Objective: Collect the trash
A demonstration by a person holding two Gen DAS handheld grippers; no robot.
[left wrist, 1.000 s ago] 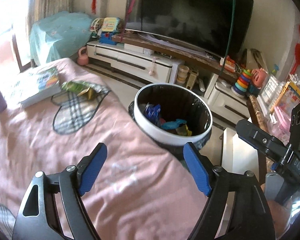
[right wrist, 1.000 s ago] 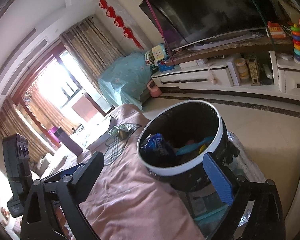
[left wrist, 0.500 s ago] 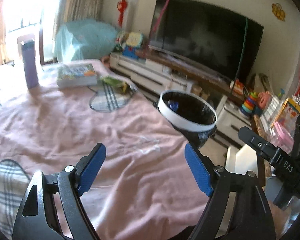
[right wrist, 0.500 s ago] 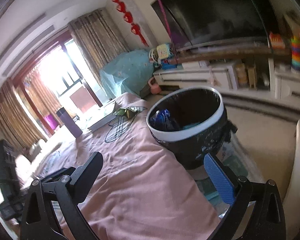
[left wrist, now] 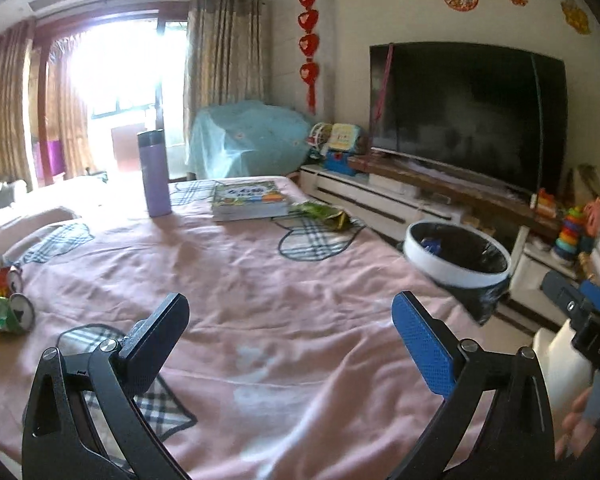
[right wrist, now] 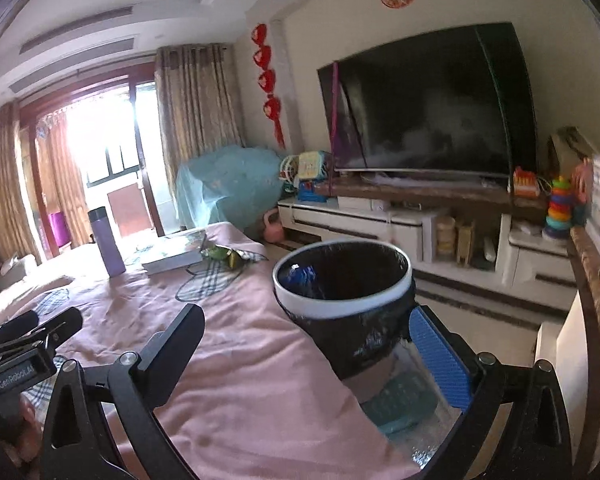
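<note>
Green snack wrapper lies on the pink-covered worktop at its far edge, just beside a stack of books; purple bottle stands upright left of the books. Crushed cans sit at the worktop's left edge. Black-lined trash bin with white rim stands off the worktop's right side, wrappers inside. Left gripper wide open, empty, over the cloth. Right gripper wide open, empty, near the bin.

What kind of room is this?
Most likely a family living room: a big television stands on a long low cabinet, curtains hang by a bright window, and a stacking-ring toy sits nearby.
</note>
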